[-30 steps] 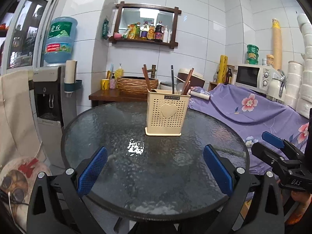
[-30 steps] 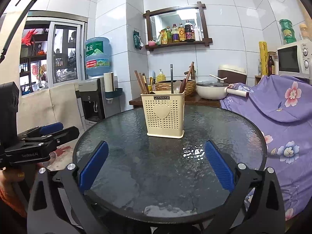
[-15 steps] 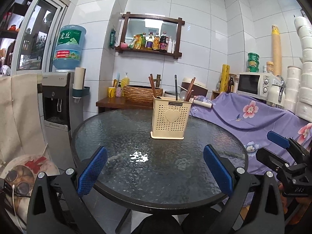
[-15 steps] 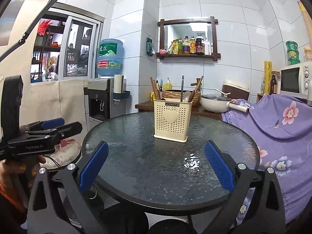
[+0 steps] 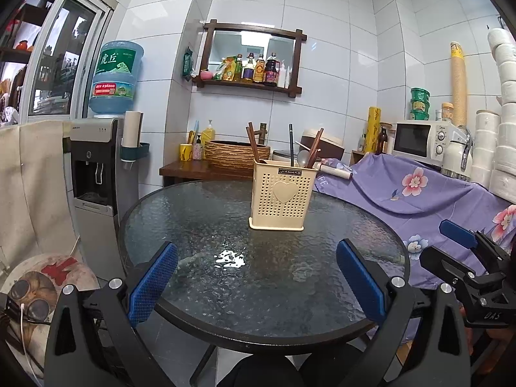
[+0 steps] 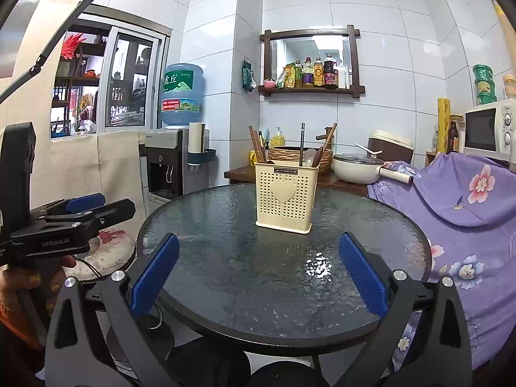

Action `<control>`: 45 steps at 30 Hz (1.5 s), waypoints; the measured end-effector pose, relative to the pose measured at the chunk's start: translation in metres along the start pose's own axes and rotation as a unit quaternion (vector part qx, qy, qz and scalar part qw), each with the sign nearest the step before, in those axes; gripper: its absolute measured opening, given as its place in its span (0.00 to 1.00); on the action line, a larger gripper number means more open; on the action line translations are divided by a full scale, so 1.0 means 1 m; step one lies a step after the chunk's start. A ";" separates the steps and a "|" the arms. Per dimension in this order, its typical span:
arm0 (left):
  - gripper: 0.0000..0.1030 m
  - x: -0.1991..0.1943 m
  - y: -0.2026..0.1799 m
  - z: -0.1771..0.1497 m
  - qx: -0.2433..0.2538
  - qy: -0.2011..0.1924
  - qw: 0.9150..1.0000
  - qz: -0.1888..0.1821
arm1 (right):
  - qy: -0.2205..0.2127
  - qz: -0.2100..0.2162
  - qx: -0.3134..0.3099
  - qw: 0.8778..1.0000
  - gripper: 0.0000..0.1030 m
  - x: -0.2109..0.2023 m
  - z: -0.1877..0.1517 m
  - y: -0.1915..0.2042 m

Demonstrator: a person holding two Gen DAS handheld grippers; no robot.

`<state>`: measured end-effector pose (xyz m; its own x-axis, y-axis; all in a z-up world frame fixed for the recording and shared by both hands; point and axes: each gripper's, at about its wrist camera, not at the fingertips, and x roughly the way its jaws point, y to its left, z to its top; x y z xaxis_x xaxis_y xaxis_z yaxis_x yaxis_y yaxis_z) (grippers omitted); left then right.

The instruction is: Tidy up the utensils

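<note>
Left wrist view puts your left gripper [image 5: 256,282] nearest the lens, its blue-padded fingers [image 5: 151,282] spread wide with nothing between them, hanging over the 6 o'clock edge of the round glass table [image 5: 206,219]. At 3 o'clock in that view your right gripper [image 5: 458,251] sits off the table's rim, seen side-on, and it too carries nothing. From the right wrist camera, your right gripper's own blue fingers [image 6: 362,277] are likewise released and empty above the table's near edge, while your left gripper [image 6: 93,208] shows at 9 o'clock, clear of the glass. A bright glare patch [image 5: 229,257] lies on the glass just ahead of the left fingers. Farther in, toward 12 o'clock, the cream utensil holder [image 5: 281,200] stands upright on the table, heart panel facing you, well apart from both grippers. Inside it, brown chopsticks [image 5: 251,142] lean at its left side, a dark straight stick [image 5: 291,143] rises near the middle, and a spoon [image 5: 302,158] with more brown chopsticks [image 5: 315,146] tilts at the right. Beyond the table, a water dispenser [image 5: 96,167] stands at 10 o'clock, a woven basket [image 5: 232,154] rests on the wooden side table behind the holder, a purple floral cloth [image 5: 419,193] drapes at 2 o'clock, and a microwave [image 5: 419,138] sits behind it.
</note>
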<state>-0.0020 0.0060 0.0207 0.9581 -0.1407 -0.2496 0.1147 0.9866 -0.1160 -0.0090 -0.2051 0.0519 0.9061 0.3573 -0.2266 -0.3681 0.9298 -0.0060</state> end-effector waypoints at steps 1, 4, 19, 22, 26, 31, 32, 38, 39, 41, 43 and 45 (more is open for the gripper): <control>0.94 0.000 -0.001 0.000 0.000 0.001 1.000 0.000 | 0.000 0.000 0.000 1.000 0.94 0.000 0.000 0.000; 0.94 0.000 -0.001 0.000 0.000 0.001 1.000 -0.001 | 0.001 0.001 0.001 1.000 0.94 0.000 0.000 -0.001; 0.94 -0.002 -0.005 -0.001 0.003 0.000 1.000 0.004 | 0.001 0.000 0.003 1.000 0.94 0.002 -0.002 0.001; 0.94 -0.002 -0.005 -0.001 0.002 0.001 1.000 0.002 | 0.001 0.001 0.005 1.000 0.94 0.002 -0.003 0.001; 0.94 -0.002 -0.005 0.000 0.001 0.003 1.000 0.003 | 0.003 0.001 0.006 1.000 0.94 0.003 -0.002 0.001; 0.94 -0.003 -0.005 0.000 0.002 0.003 1.000 0.003 | 0.001 0.001 0.007 1.000 0.94 0.003 -0.002 0.002; 0.94 -0.002 -0.005 0.000 0.002 0.003 1.000 0.004 | 0.000 0.000 0.006 1.000 0.95 0.003 -0.002 0.003; 0.94 -0.003 -0.006 0.003 0.009 0.007 1.000 0.014 | 0.002 0.001 0.007 1.000 0.94 0.003 -0.003 0.003; 0.94 -0.002 -0.006 0.002 0.010 0.009 1.000 0.014 | 0.002 0.001 0.007 1.000 0.94 0.003 -0.003 0.003; 0.94 0.000 -0.006 0.003 0.012 0.014 1.000 0.012 | 0.002 0.002 0.007 1.000 0.94 0.003 -0.002 0.003; 0.94 0.001 -0.007 0.002 0.014 0.019 1.000 0.010 | 0.002 0.002 0.007 1.000 0.94 0.003 -0.002 0.003; 0.94 0.003 -0.008 0.002 0.016 0.022 1.000 0.009 | 0.003 0.001 0.007 1.000 0.94 0.003 -0.002 0.003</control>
<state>0.0003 -0.0019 0.0225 0.9475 -0.1257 -0.2942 0.1062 0.9910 -0.0811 -0.0079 -0.2014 0.0494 0.9040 0.3592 -0.2317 -0.3674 0.9300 0.0085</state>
